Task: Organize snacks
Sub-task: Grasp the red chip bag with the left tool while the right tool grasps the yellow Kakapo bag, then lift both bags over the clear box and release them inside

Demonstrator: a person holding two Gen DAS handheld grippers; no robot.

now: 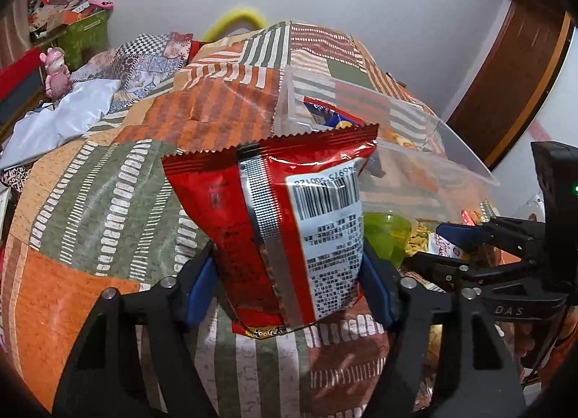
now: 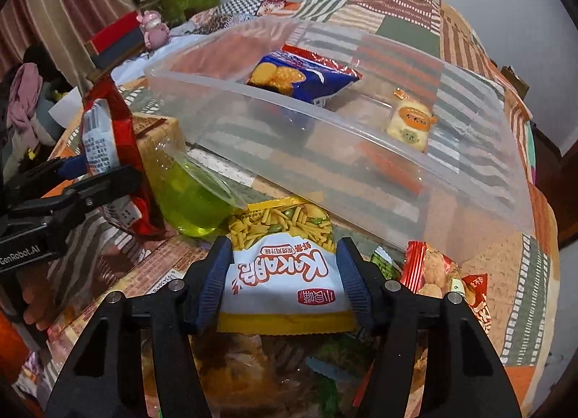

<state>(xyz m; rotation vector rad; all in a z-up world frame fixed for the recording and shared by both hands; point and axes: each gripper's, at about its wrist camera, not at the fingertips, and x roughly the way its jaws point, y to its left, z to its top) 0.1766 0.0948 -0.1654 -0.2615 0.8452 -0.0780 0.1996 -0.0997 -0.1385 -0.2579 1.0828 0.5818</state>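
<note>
My left gripper (image 1: 289, 270) is shut on a red snack bag (image 1: 274, 215), held upright above the patchwork cloth, barcode side facing me; the bag also shows in the right wrist view (image 2: 104, 129). My right gripper (image 2: 283, 273) is shut on a yellow-and-white KAKAPO snack bag (image 2: 281, 259), just in front of the clear plastic bin (image 2: 361, 179). Inside the bin lie a blue cracker bag (image 2: 300, 80) and a small orange-and-cream pack (image 2: 410, 121). The right gripper shows at the right of the left wrist view (image 1: 455, 241).
A green jelly cup (image 2: 191, 197) lies by the bin's near corner. Several loose snack packs (image 2: 440, 273) lie under and beside my right gripper. A pink figurine (image 1: 56, 73), boxes and bedding sit at the far left. The patchwork cloth (image 1: 108, 201) covers the surface.
</note>
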